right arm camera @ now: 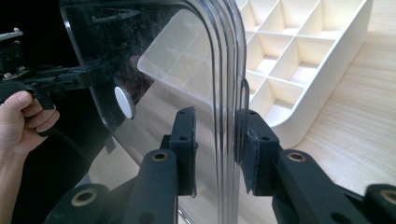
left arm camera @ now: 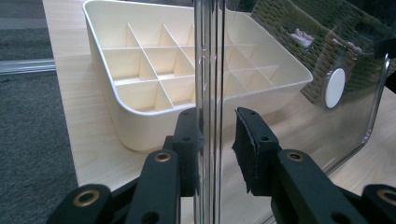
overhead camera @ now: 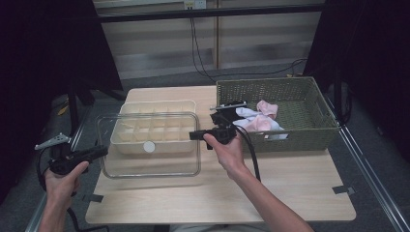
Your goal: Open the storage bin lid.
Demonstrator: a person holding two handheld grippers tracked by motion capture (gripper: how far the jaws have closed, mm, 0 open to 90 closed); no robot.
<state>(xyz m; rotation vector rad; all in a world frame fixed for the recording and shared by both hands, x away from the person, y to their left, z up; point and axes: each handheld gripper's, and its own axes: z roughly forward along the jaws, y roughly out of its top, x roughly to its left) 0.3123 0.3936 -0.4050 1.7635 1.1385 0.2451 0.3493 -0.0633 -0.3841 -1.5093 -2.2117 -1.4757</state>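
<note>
A clear plastic lid [overhead camera: 150, 166] with a white round knob [overhead camera: 149, 146] hangs level over the front of a cream divided tray [overhead camera: 157, 107]. My left gripper [overhead camera: 102, 151] holds the lid's left edge and my right gripper [overhead camera: 193, 135] holds its right edge. In the left gripper view the lid's rim [left arm camera: 210, 70] runs upright between the jaws of the left gripper [left arm camera: 217, 140], with the tray [left arm camera: 140, 70] behind. In the right gripper view the rim [right arm camera: 224, 60] sits between the pads of the right gripper [right arm camera: 215, 140], beside the tray [right arm camera: 299, 46].
A green woven basket [overhead camera: 300, 87] stands at the table's back right with pink and white cloths [overhead camera: 258, 118] and a dark object inside. The wooden table [overhead camera: 290, 183] has bare room in front. Dark floor lies off its left edge.
</note>
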